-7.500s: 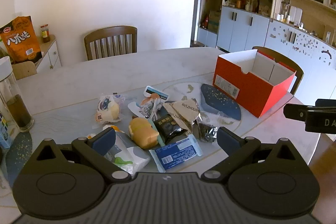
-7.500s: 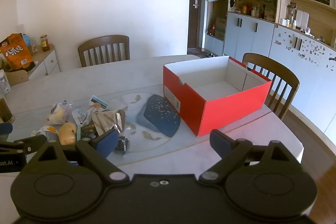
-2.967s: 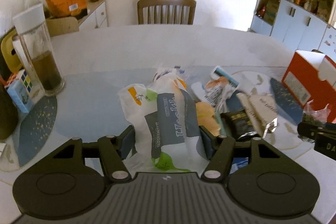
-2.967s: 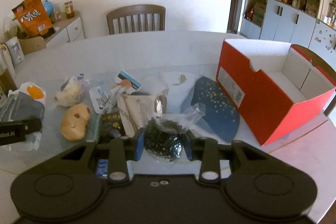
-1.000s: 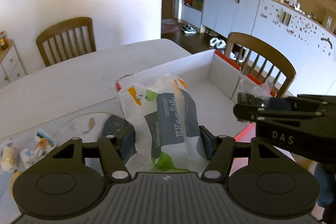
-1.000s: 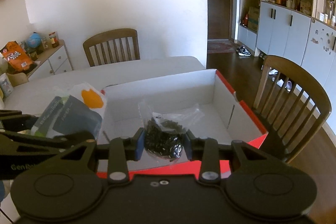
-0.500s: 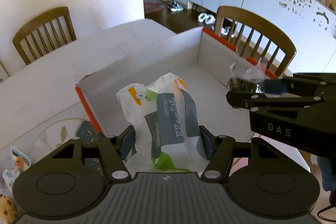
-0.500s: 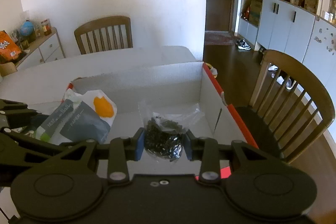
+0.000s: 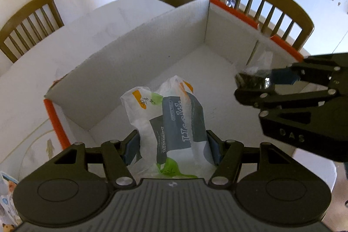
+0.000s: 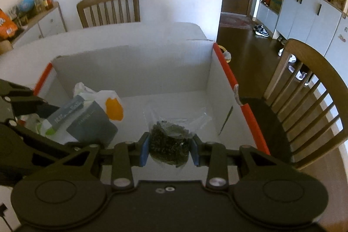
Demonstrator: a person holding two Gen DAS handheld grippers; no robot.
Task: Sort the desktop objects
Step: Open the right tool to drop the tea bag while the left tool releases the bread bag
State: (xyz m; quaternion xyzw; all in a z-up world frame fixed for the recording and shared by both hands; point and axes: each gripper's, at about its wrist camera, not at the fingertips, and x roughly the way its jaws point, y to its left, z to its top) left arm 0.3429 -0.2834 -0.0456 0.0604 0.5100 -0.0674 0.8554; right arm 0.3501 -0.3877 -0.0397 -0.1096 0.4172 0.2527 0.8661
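My left gripper (image 9: 173,148) is shut on a white and grey tissue pack (image 9: 171,121) and holds it over the near left part of the open red box (image 9: 150,53). My right gripper (image 10: 169,150) is shut on a clear bag of dark bits (image 10: 168,142) and holds it over the near right part of the same box (image 10: 139,66). The right gripper with its bag shows at the right of the left wrist view (image 9: 256,85). The tissue pack shows at the left of the right wrist view (image 10: 91,116). The box's white floor is bare.
A wooden chair (image 10: 304,97) stands close behind the box's right wall. Another chair (image 10: 108,8) stands at the table's far side. A few snack packets (image 9: 6,188) lie on the table at the left of the box. The white table (image 9: 26,71) surrounds the box.
Both grippers have moved forward and tipped down over the box, each with its load. The box fills more of both views.
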